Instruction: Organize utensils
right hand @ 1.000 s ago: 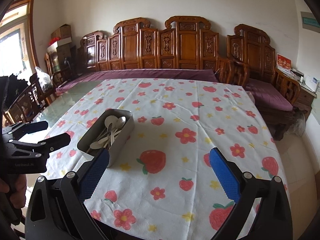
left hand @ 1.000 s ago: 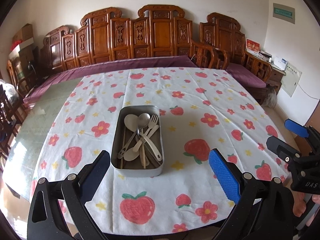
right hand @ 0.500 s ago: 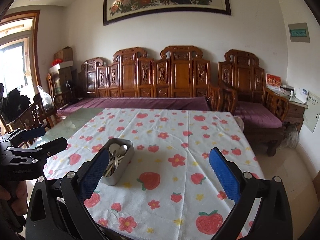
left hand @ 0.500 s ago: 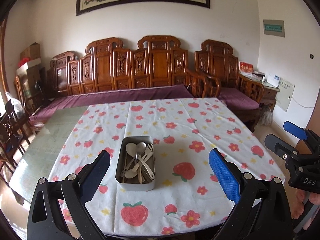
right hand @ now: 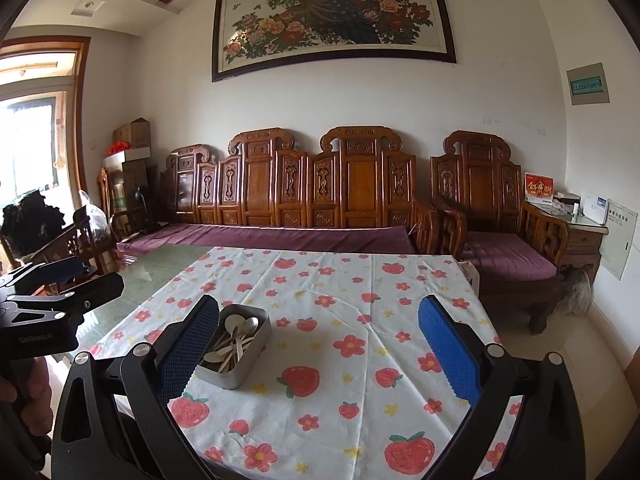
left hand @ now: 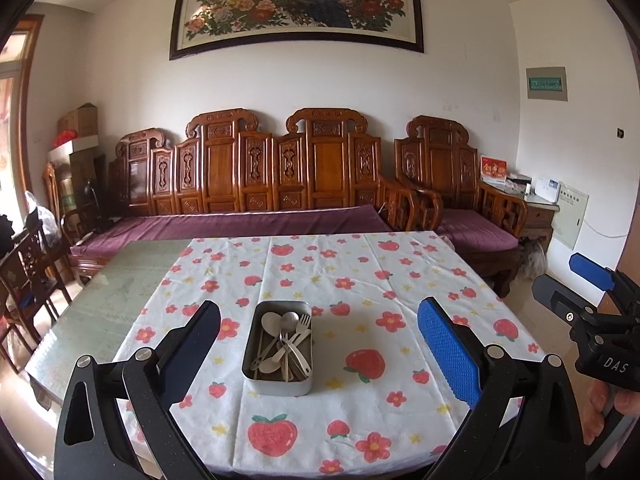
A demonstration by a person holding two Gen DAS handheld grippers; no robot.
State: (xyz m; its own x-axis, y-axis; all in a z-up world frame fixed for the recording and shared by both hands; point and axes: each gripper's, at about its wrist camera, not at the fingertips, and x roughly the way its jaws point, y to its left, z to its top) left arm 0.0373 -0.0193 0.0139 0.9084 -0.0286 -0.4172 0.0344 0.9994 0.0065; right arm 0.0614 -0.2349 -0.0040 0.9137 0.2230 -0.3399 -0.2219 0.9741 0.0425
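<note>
A grey metal tin stands on the strawberry-print tablecloth near the table's front. Inside lie several utensils: spoons, a fork and chopsticks. My left gripper hangs open well back from the tin, nothing between its fingers. My right gripper is open too, with the tin showing just right of its left finger. Each gripper shows at the edge of the other's view: the right gripper and the left gripper. Both are held by a hand.
A carved wooden sofa with purple cushions runs along the far wall. A matching armchair and side cabinet stand at right. Bare green glass tabletop lies left of the cloth. Dark chairs crowd the left side.
Both grippers have pulled back and tilted up from the table. The tin looks smaller and farther away, and the wall painting has come into view. Both stay open.
</note>
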